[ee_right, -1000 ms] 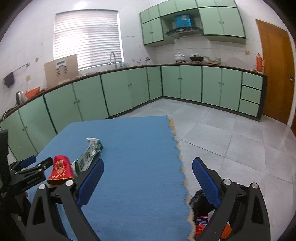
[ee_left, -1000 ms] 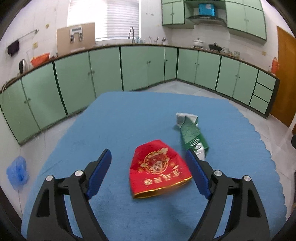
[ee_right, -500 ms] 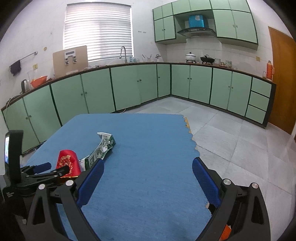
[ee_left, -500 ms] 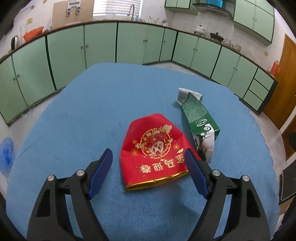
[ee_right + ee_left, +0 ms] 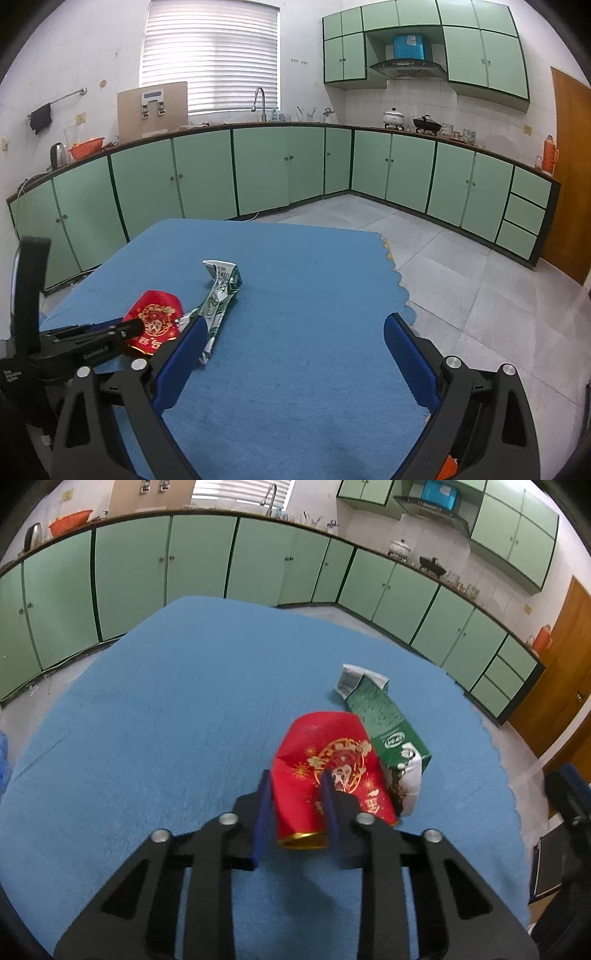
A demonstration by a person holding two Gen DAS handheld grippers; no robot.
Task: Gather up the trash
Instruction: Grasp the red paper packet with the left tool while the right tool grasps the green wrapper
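Two tongs: left tongs (image 5: 295, 794) have just closed, pinching the red cup (image 5: 325, 771); right tongs (image 5: 291, 354) gape empty.

Walls: white tile and plaster (image 5: 110, 51); a towel rail (image 5: 68, 96) with a dark cloth (image 5: 40, 116) at the left.
Window: slatted blind (image 5: 210, 55) above the sink tap (image 5: 259, 101), bright with daylight.
Cabinets: pale green base cabinets (image 5: 266, 170) with dark trim run around the corner; matching upper cabinets (image 5: 480, 48) flank a range hood (image 5: 406, 66).
Counter: kettle (image 5: 58, 155), orange basin (image 5: 86, 147), cardboard box (image 5: 152, 109), white pot (image 5: 393, 117), black wok (image 5: 426, 124).
Floor: large grey tiles (image 5: 461, 280).
Door: brown wood (image 5: 569, 177) at the right.
Table: blue cloth (image 5: 303, 332) with a scalloped edge.
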